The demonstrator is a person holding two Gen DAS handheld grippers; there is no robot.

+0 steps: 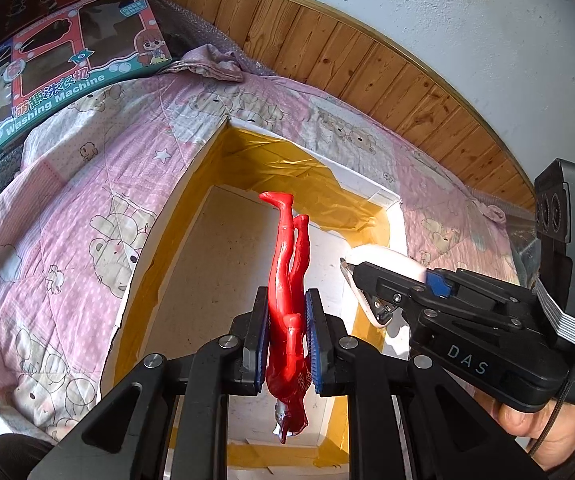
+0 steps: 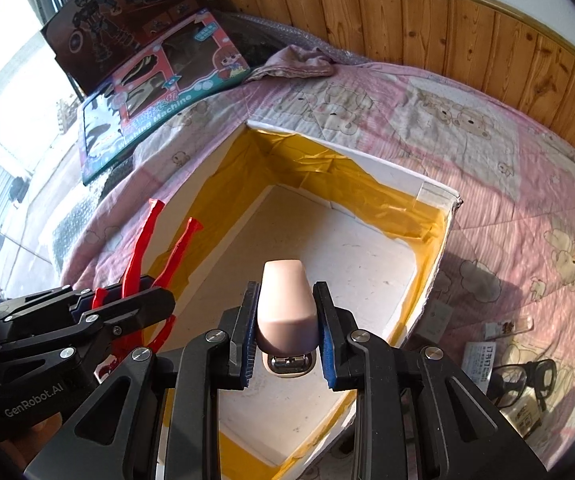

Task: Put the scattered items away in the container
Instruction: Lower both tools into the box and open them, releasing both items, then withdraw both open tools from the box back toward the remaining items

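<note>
**Both tools loaded, held over the open box**

The left tool [image 1: 287, 336] is clamped on a red figure [image 1: 287, 280], long axis along the fingers, legs pointing away. The right tool [image 2: 287, 320] is clamped on a pale stapler [image 2: 285, 300]. Both items hang above the box [image 2: 435, 194], whose floor lies directly below, so release is judged the next step. The bed [image 1: 67, 208] carries the box. Only the right view shows glasses [image 2: 523, 380] and packets on the bed beside the box.
</note>
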